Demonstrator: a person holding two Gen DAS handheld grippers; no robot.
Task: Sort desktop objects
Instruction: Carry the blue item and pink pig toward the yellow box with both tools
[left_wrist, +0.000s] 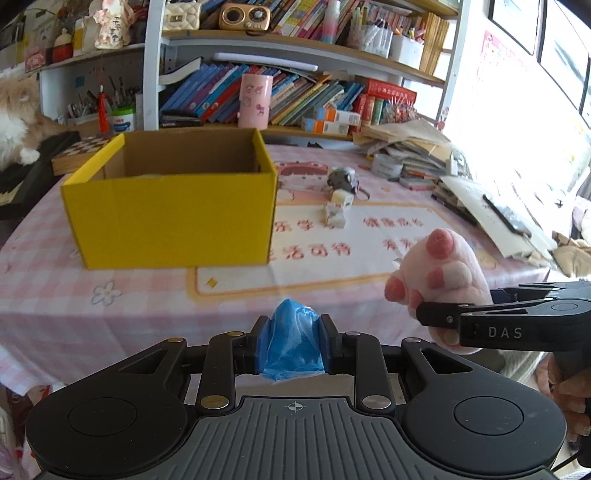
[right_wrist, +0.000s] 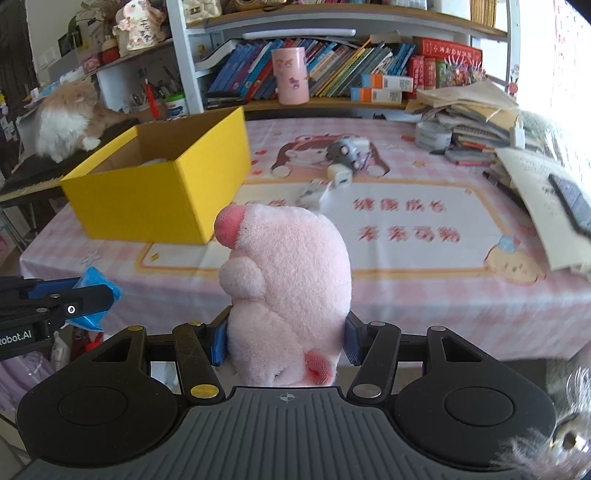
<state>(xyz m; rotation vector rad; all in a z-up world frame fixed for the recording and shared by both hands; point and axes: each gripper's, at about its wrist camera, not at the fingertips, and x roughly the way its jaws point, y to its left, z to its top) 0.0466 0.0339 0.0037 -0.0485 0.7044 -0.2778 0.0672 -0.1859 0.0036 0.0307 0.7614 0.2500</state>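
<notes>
My left gripper (left_wrist: 293, 341) is shut on a crumpled blue plastic bag (left_wrist: 291, 339), held just off the table's near edge. The bag (right_wrist: 96, 295) and left gripper also show at the left of the right wrist view. My right gripper (right_wrist: 286, 341) is shut on a pink plush pig (right_wrist: 291, 291), upright with its snout to the left; the pig (left_wrist: 441, 275) appears at the right of the left wrist view. An open yellow cardboard box (left_wrist: 173, 210) (right_wrist: 166, 184) stands on the pink tablecloth ahead and to the left. Small items lie mid-table: a grey toy (right_wrist: 345, 151), a white charger (right_wrist: 340, 176).
Stacked papers and books (right_wrist: 476, 122) crowd the table's right side, with a tape roll (right_wrist: 434, 134). A bookshelf with a pink cylinder (right_wrist: 291, 75) runs along the back. A fluffy cat (right_wrist: 68, 118) sits left of the box. A hand (left_wrist: 570, 391) grips the right tool.
</notes>
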